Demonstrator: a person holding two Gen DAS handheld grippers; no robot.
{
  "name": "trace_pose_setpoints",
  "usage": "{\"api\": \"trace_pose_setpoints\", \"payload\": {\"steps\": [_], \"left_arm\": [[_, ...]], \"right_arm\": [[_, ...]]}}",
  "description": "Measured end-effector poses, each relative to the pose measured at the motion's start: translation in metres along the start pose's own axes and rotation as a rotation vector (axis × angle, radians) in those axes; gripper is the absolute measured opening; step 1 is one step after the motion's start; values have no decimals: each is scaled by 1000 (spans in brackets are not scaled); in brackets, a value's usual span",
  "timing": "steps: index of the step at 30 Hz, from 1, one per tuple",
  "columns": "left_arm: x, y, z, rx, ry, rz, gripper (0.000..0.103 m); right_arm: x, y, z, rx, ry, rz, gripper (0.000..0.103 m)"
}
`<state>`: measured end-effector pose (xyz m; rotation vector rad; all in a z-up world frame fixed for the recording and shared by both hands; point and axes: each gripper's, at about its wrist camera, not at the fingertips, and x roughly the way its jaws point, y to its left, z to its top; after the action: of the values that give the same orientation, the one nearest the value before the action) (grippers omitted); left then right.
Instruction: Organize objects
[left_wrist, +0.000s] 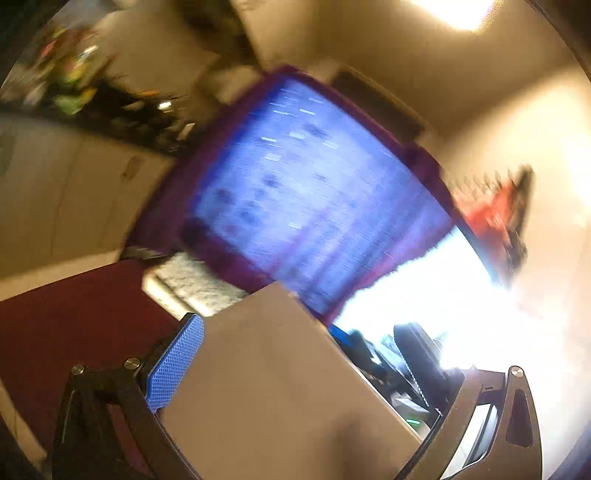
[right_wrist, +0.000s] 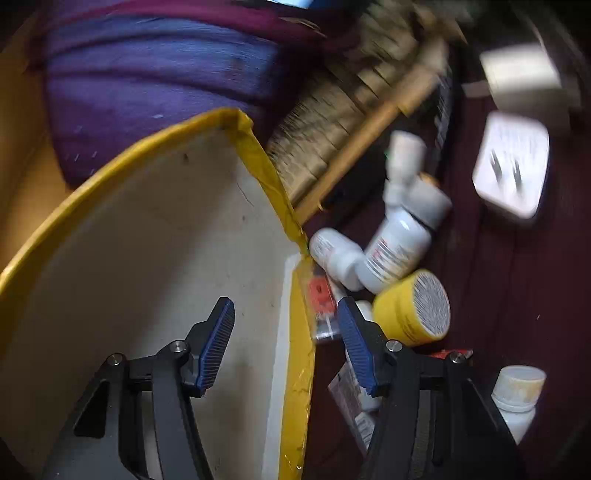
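My left gripper (left_wrist: 317, 380) is shut on a plain cardboard box (left_wrist: 280, 376), held up in the air and tilted; the box fills the gap between its blue pads (left_wrist: 177, 365). My right gripper (right_wrist: 286, 343) is open and straddles the yellow-taped edge (right_wrist: 295, 332) of a white cardboard box (right_wrist: 166, 258), touching nothing. Right of that box, white pill bottles (right_wrist: 395, 247), a yellow jar (right_wrist: 417, 306), a white charger (right_wrist: 511, 166) and a small orange-labelled packet (right_wrist: 319, 295) lie on a dark maroon surface (right_wrist: 517, 295).
A purple and blue curtain (left_wrist: 306, 184) hangs ahead with a bright window (left_wrist: 443, 295) below it. A broom (right_wrist: 351, 110) lies behind the bottles. Another white bottle (right_wrist: 517, 395) stands at the lower right. A cluttered shelf (left_wrist: 92, 92) is at the far left.
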<state>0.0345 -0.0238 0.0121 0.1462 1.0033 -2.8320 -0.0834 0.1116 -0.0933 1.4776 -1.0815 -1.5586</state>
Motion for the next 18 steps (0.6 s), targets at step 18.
{"api": "trace_pose_setpoints", "payload": {"steps": [18], "left_arm": [[-133,259,53,-501,-153,525,101]], "right_arm": [[142,94,-79,-1167,61,-436,58]]}}
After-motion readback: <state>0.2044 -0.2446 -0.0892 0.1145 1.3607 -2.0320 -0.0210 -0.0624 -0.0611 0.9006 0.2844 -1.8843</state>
